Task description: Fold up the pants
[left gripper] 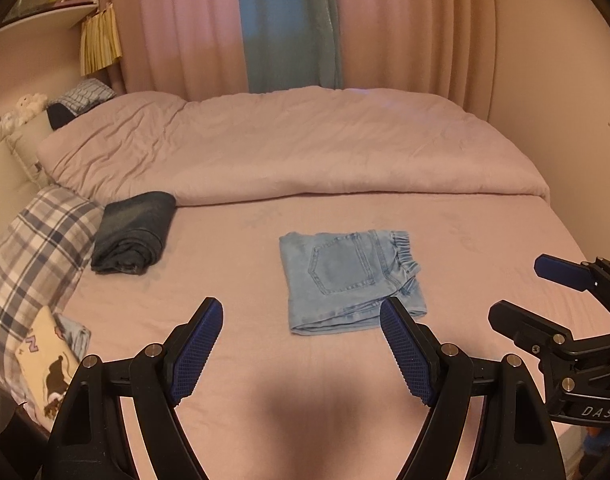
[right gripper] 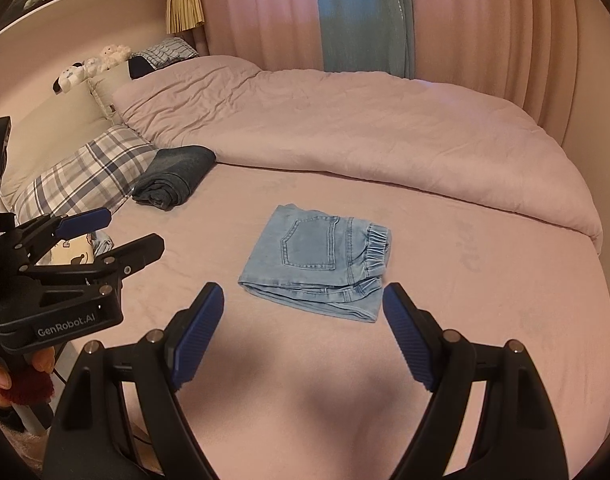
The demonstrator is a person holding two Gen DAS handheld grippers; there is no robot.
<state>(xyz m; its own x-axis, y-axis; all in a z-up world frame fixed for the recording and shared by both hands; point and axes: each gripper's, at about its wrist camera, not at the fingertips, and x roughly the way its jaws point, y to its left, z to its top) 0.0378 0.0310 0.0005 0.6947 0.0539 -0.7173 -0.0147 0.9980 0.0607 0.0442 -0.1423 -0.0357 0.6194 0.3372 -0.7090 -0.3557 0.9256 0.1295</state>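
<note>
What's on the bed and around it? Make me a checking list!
Surface: pink bed sheet, smooth.
Job's things: light blue pants folded into a flat square, pocket up.
Clutter: dark jeans rolled beside the plaid pillow; pink duvet bunched behind.
Grippers: left gripper open, empty; right gripper open, empty; both apart from the pants.
Cables: nothing seen.
Surroundings: pink curtains, stuffed toys.

One folded light-blue pants; one rolled dark jeans; one plaid pillow; one duvet; two grippers, left and right; two soft toys.
</note>
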